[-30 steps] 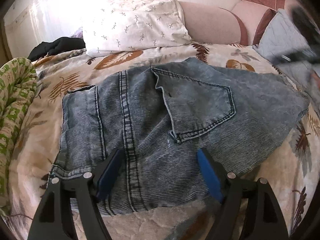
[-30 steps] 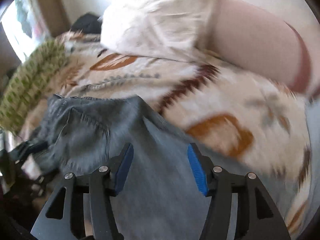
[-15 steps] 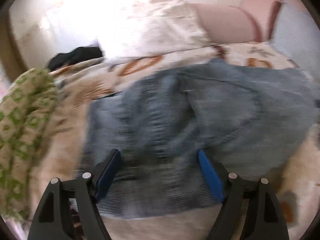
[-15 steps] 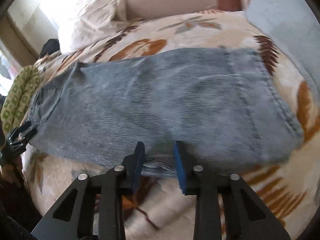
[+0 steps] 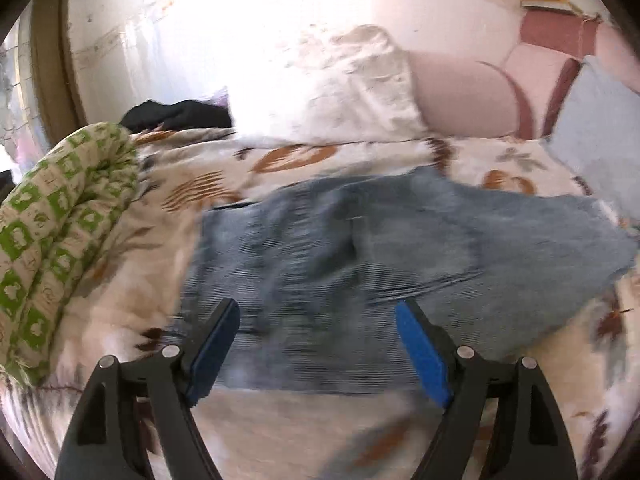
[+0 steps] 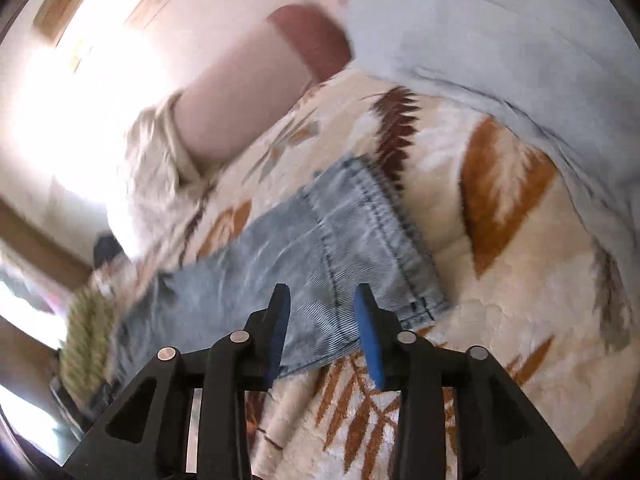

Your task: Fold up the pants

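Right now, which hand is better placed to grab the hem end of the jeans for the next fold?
The right gripper, probably. Its open fingers straddle the jeans just short of the stitched hem. The left gripper is open over the wide pocket end, with the hem out of its view.

The pants (image 5: 360, 264) are faded blue denim, matt, with a fine ribbed weave and dark stitched seams near the hem (image 6: 384, 240). Under them lies a plush, fuzzy blanket (image 6: 520, 320) in cream with rust leaf prints. Behind the pants, a pillow (image 5: 332, 92) of soft, crinkled printed cotton. Left of the pants, a rolled green-and-cream quilt (image 5: 60, 216), matt cloth. The left gripper (image 5: 318, 320) and right gripper (image 6: 322, 300) are matt black plastic with blue rubbery pads (image 5: 420, 352) and shiny metal rivets (image 6: 407, 337).
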Demonstrator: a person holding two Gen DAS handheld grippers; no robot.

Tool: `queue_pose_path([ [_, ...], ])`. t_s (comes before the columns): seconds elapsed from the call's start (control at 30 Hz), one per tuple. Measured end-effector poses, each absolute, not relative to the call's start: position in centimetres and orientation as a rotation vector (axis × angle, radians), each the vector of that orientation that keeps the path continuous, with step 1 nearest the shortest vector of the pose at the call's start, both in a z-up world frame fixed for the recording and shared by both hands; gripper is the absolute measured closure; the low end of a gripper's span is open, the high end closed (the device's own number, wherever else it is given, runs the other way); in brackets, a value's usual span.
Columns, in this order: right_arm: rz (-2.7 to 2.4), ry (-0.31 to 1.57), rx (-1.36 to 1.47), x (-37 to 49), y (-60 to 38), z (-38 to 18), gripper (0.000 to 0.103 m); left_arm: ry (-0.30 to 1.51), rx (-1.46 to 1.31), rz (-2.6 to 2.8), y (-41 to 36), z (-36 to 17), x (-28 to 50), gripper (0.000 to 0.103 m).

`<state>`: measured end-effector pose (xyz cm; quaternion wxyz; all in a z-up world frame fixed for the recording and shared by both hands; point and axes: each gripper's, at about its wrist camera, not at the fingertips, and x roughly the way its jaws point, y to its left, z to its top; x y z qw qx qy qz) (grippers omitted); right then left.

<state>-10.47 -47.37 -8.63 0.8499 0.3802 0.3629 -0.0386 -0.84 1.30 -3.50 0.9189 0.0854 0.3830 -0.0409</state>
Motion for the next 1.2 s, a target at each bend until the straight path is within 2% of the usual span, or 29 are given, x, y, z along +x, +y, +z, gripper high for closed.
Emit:
queue_pose_path([
  [0.1, -0.079, 0.715, 1.070, -11.9, -49.5, -10.4, 0.066, 0.821, 0.172, -0.174, -2.6, -2.9, -0.7, 0.020],
  [0.27, -0.093, 0.587, 1.300, -15.1, -50.5, -12.2, 0.057, 0.863, 0.234, -0.312, -10.0, -1.8, 0.9, 0.020],
  [0.6, -0.111, 0.658, 1.536, -14.0, -50.3, -16.4, 0.057, 0.971, 0.437, -0.539, -25.2, -1.6, 7.3, 0.020],
  [0.87, -0.195, 0.615, 1.577, -13.5, -50.9, -17.0, 0.056, 1.030, 0.592, -0.763, -36.7, -3.9, 10.3, 0.020],
  [1.1, -0.236, 0.573, 1.553, -13.0, -50.6, -16.9, 0.056, 1.103, 0.665, -0.879, -43.0, -7.3, 13.0, 0.021],
  [1.2, -0.238, 0.570, 1.552, -12.8, -50.6, -16.9, 0.057, 1.127, 0.696, -0.941, -44.9, -8.7, 13.7, 0.027],
])
